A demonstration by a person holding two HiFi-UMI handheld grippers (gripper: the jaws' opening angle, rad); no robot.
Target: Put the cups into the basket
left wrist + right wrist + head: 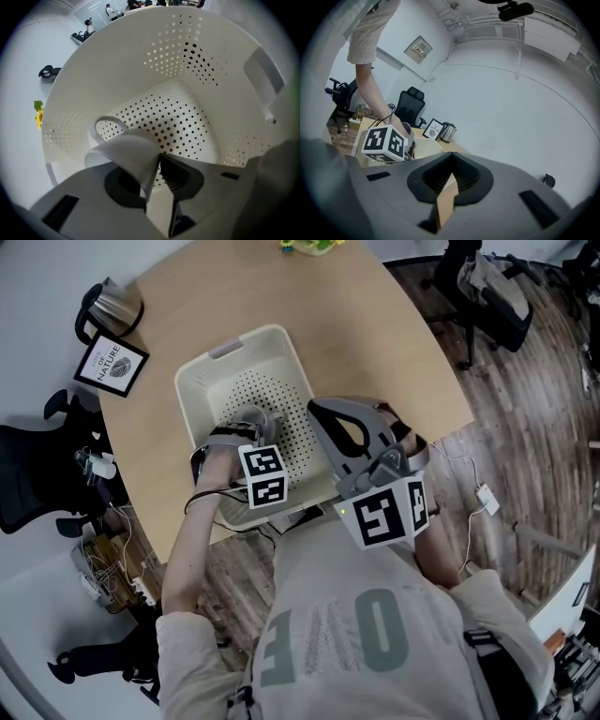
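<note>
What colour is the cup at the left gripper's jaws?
The cup is plain white; shows best in the left gripper view.

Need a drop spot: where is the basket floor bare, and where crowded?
Bare: the basket floor toward its far wall. Crowded: the near-left part, where the left claw and cup sit, and the right rim, overhung by the right claw.

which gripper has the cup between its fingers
The left gripper, inside the basket, with the white cup's wall between its fingers; the right gripper's fingers have nothing between them.
</note>
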